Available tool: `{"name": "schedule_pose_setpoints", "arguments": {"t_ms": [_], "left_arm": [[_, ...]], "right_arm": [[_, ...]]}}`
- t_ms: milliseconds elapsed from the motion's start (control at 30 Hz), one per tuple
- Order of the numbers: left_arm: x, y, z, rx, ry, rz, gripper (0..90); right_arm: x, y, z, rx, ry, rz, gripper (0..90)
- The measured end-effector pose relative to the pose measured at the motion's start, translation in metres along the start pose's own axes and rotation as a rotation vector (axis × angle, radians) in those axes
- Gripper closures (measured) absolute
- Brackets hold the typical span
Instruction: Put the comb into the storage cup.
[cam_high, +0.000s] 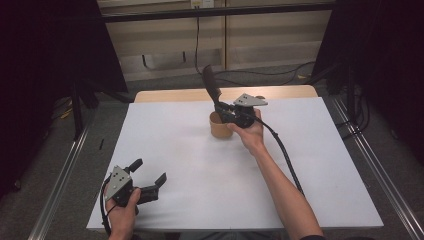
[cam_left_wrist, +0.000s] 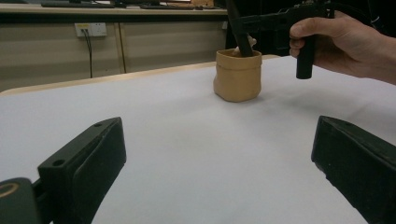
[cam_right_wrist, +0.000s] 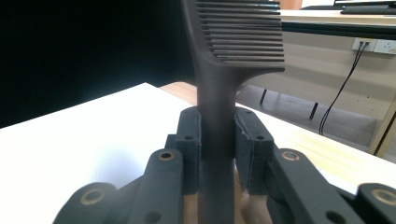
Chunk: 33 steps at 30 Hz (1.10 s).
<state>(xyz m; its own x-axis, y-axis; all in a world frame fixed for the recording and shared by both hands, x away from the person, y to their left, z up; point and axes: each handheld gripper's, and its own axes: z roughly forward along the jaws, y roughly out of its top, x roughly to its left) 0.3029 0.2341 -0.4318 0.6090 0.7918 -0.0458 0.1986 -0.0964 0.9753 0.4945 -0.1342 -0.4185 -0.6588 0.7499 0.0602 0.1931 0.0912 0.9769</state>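
Note:
A dark comb stands nearly upright with its lower end inside a tan cup on the white table. My right gripper is shut on the comb's handle just above the cup's rim. In the right gripper view the pads clamp the comb on both sides, with the teeth rising above. The left gripper view shows the cup far off with the comb in it. My left gripper rests near the table's front left corner, open and with nothing between its fingers.
The white sheet covers a wooden table whose far edge shows behind the cup. Black cables trail from the right gripper across the table. Metal rails run along both sides on the floor.

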Motion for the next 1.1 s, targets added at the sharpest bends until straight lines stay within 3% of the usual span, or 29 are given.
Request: {"name": "schedule_pose_setpoints", "arguments": {"t_ms": [700,1100], "left_arm": [[-0.001,0.0,0.001,0.007,-0.004,0.006,3.2],[-0.002,0.0,0.002,0.006,-0.003,0.0,3.2]], "right_arm": [[0.005,-0.014,-0.007,0.059,-0.003,-0.023,72.8],[0.005,-0.02,-0.008,0.085,-0.016,-0.009,72.4]]}}
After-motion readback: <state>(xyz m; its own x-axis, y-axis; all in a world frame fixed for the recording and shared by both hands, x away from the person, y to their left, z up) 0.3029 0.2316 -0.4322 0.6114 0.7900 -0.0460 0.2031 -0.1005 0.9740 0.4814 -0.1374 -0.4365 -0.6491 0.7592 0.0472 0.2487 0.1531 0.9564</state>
